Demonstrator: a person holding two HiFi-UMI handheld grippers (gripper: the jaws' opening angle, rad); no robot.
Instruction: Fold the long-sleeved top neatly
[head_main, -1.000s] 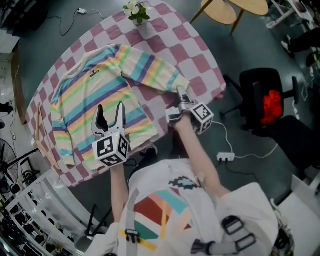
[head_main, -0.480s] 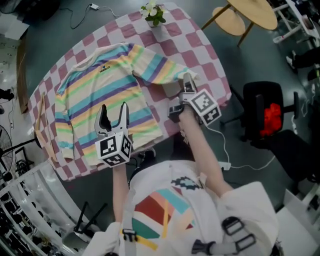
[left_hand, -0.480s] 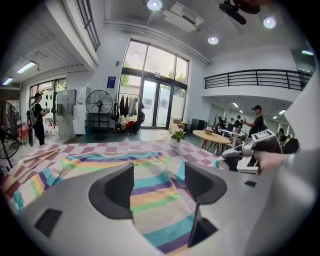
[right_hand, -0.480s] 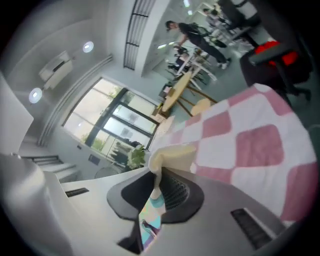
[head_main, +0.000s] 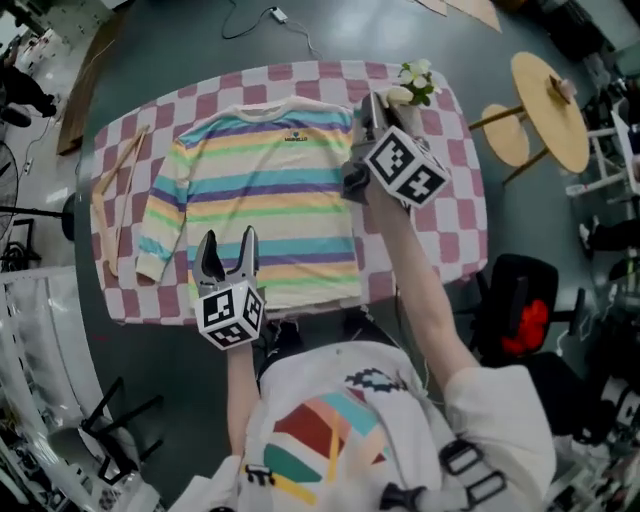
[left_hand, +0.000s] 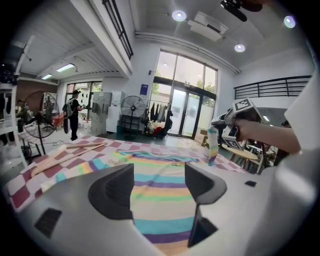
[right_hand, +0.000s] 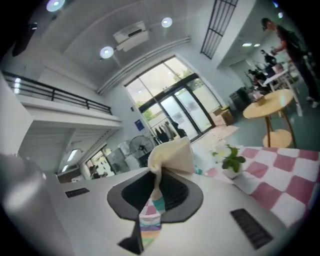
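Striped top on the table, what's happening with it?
A person holds a tool in each hand. The right tool has just closed on the sleeve cuff of the striped top and holds it up near the potted plant. The left tool is open above the hem. The rest lies flat on the table.

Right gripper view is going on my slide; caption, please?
Right claw shut on the sleeve cuff; plant on checked table behind.

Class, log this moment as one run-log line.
stage: sleeve fold | left gripper: open, empty, over pastel striped long-sleeved top | right gripper: just closed on top's cream sleeve cuff, held aloft
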